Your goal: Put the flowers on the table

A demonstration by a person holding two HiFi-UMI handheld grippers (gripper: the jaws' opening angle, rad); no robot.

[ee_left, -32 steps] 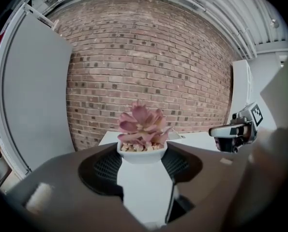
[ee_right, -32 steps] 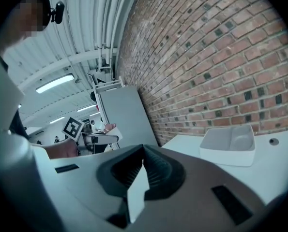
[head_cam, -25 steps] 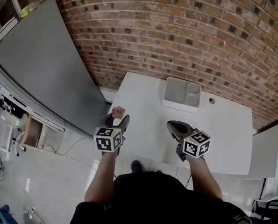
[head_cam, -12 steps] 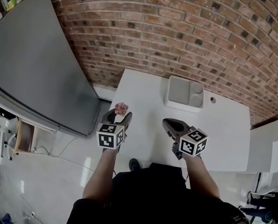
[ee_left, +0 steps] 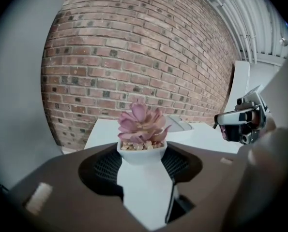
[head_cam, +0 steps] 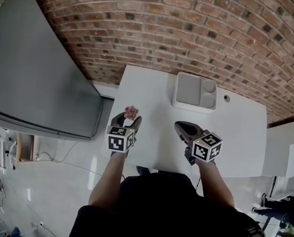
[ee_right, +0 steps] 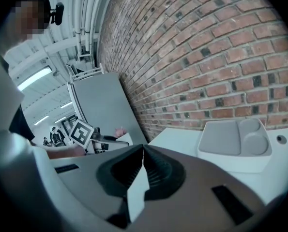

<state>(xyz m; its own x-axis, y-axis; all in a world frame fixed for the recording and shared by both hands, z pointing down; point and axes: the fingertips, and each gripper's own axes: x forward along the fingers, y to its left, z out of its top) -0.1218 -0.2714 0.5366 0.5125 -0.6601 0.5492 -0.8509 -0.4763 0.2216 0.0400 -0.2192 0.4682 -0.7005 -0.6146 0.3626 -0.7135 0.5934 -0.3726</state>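
A pink succulent (ee_left: 141, 122) in a small white pot (ee_left: 142, 152) sits between the jaws of my left gripper (ee_left: 141, 159), which is shut on the pot. In the head view the flower (head_cam: 131, 112) and left gripper (head_cam: 129, 119) hang over the left edge of the white table (head_cam: 151, 90). My right gripper (head_cam: 179, 127) is over the table's near part, jaws shut with nothing in them (ee_right: 144, 151). From the right gripper view the flower (ee_right: 119, 130) shows small at left.
A grey two-compartment tray (head_cam: 195, 91) stands at the table's far side against the brick wall (head_cam: 186, 28). A small round hole (head_cam: 227, 98) lies right of it. A large grey panel (head_cam: 33, 68) leans at left, over the white floor.
Both grippers and the flower have come closer to the table; the left gripper, earlier over the floor beside it, is now at the table's left edge. Jaws unchanged.
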